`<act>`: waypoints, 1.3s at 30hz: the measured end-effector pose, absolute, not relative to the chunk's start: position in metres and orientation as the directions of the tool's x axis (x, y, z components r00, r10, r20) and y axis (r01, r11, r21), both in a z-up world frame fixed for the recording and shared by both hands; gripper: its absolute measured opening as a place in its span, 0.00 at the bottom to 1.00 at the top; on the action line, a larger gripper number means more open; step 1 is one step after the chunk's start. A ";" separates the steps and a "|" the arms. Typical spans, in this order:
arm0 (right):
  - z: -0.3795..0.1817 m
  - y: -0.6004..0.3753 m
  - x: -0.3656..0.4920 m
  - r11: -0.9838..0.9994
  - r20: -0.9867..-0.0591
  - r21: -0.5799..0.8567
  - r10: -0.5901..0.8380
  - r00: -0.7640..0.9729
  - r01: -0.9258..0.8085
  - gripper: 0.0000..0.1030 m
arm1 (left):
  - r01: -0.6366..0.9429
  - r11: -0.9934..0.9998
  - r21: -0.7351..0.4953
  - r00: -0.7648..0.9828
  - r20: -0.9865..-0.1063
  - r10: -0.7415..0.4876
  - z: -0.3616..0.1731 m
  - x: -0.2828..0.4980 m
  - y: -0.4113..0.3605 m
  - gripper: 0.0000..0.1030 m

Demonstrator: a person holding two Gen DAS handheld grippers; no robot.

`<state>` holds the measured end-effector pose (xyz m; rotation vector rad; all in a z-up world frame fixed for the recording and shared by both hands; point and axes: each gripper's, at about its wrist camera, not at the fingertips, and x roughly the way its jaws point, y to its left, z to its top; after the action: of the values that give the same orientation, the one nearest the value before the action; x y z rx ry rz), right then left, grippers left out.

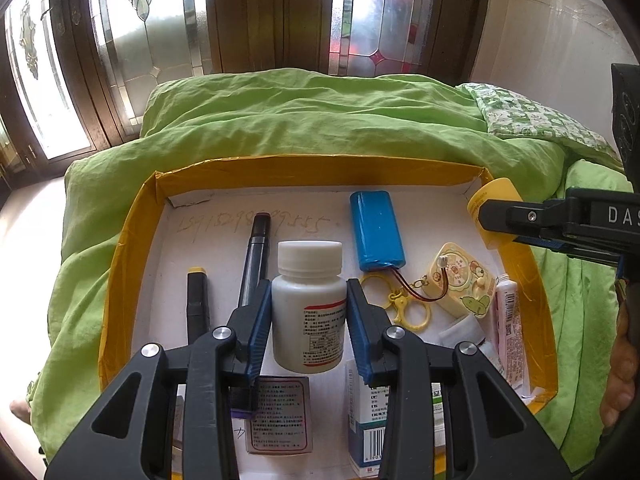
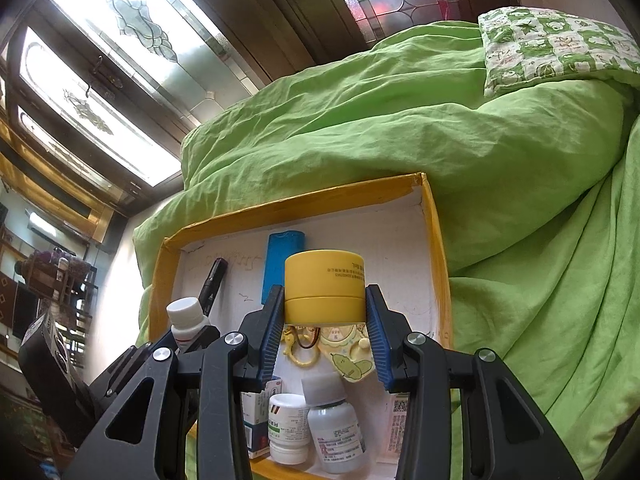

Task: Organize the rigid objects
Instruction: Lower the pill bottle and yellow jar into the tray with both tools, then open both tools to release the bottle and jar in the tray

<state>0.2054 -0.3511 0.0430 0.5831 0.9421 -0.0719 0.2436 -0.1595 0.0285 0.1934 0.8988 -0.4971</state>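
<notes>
My left gripper (image 1: 308, 285) is shut on a white pill bottle (image 1: 308, 320) with a white cap, held upright over the yellow-rimmed box (image 1: 320, 164). My right gripper (image 2: 324, 292) is shut on a round yellow jar (image 2: 324, 280), held above the same box (image 2: 296, 200). In the left wrist view that yellow jar (image 1: 490, 200) shows over the box's right rim, with a right gripper finger (image 1: 520, 216) across it. The right wrist view shows the white pill bottle (image 2: 186, 320) at the left.
Inside the box lie a blue battery pack (image 1: 376, 232), a dark pen (image 1: 254, 256), a yellow-capped black marker (image 1: 198, 304), a yellow keychain toy (image 1: 460, 280), a pink tube (image 1: 506, 312), medicine cartons (image 1: 280, 416) and small bottles (image 2: 336, 428). A green quilt (image 1: 320, 120) surrounds it.
</notes>
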 end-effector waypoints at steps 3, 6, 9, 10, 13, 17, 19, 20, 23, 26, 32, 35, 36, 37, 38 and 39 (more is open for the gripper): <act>0.039 -0.353 0.211 0.853 -0.791 0.417 0.170 0.587 0.315 0.35 | 0.492 0.870 -0.040 0.514 -0.793 -0.327 0.022 0.245 -0.161 0.32; 0.036 -0.356 0.216 0.861 -0.803 0.392 0.149 0.576 0.324 0.35 | 0.494 0.869 -0.033 0.513 -0.796 -0.322 0.017 0.248 -0.164 0.32; 0.032 -0.360 0.220 0.860 -0.812 0.385 0.144 0.566 0.334 0.35 | 0.496 0.868 -0.027 0.510 -0.800 -0.316 0.013 0.250 -0.166 0.33; 0.029 -0.362 0.222 0.859 -0.813 0.384 0.142 0.564 0.338 0.35 | 0.494 0.869 -0.024 0.510 -0.802 -0.311 0.011 0.252 -0.166 0.33; 0.025 -0.366 0.222 0.856 -0.818 0.383 0.139 0.559 0.348 0.35 | 0.479 0.878 0.000 0.519 -0.806 -0.284 0.007 0.259 -0.165 0.32; 0.025 -0.373 0.221 0.854 -0.819 0.373 0.120 0.560 0.363 0.35 | 0.452 0.892 -0.021 0.508 -0.815 -0.277 0.003 0.269 -0.156 0.32; 0.024 -0.375 0.222 0.855 -0.822 0.366 0.112 0.558 0.368 0.35 | 0.463 0.886 -0.020 0.511 -0.811 -0.286 0.003 0.266 -0.156 0.32; 0.023 -0.376 0.223 0.856 -0.824 0.361 0.107 0.556 0.371 0.35 | 0.472 0.881 -0.008 0.515 -0.809 -0.284 0.004 0.264 -0.158 0.32; 0.018 -0.374 0.225 0.862 -0.831 0.347 0.101 0.546 0.368 0.35 | 0.493 0.870 0.017 0.523 -0.805 -0.280 0.004 0.259 -0.166 0.32; 0.016 -0.369 0.225 0.879 -0.836 0.318 0.082 0.543 0.357 0.35 | 0.497 0.868 0.014 0.516 -0.809 -0.282 0.001 0.258 -0.171 0.32; 0.016 -0.364 0.227 0.900 -0.837 0.273 0.049 0.545 0.339 0.35 | 0.493 0.870 0.013 0.512 -0.813 -0.278 0.001 0.260 -0.172 0.33; 0.018 -0.361 0.227 0.907 -0.832 0.253 0.026 0.554 0.336 0.35 | 0.488 0.873 0.012 0.512 -0.814 -0.275 0.001 0.260 -0.172 0.33; 0.019 -0.361 0.227 0.909 -0.830 0.247 0.020 0.557 0.335 0.35 | 0.486 0.874 0.015 0.515 -0.813 -0.272 0.001 0.260 -0.172 0.33; 0.021 -0.360 0.228 0.911 -0.828 0.242 0.015 0.561 0.334 0.35 | 0.485 0.874 0.021 0.517 -0.813 -0.268 0.002 0.259 -0.172 0.33; 0.022 -0.360 0.227 0.912 -0.824 0.242 0.012 0.567 0.333 0.35 | 0.485 0.874 0.026 0.519 -0.813 -0.264 0.002 0.258 -0.172 0.33; 0.024 -0.360 0.226 0.912 -0.821 0.241 0.009 0.571 0.332 0.35 | 0.485 0.874 0.030 0.519 -0.814 -0.261 0.002 0.258 -0.172 0.34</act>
<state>0.2258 -0.3602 0.0237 0.3937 0.9502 -0.1956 0.2579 -0.1723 0.0021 0.2676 0.9224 -0.4539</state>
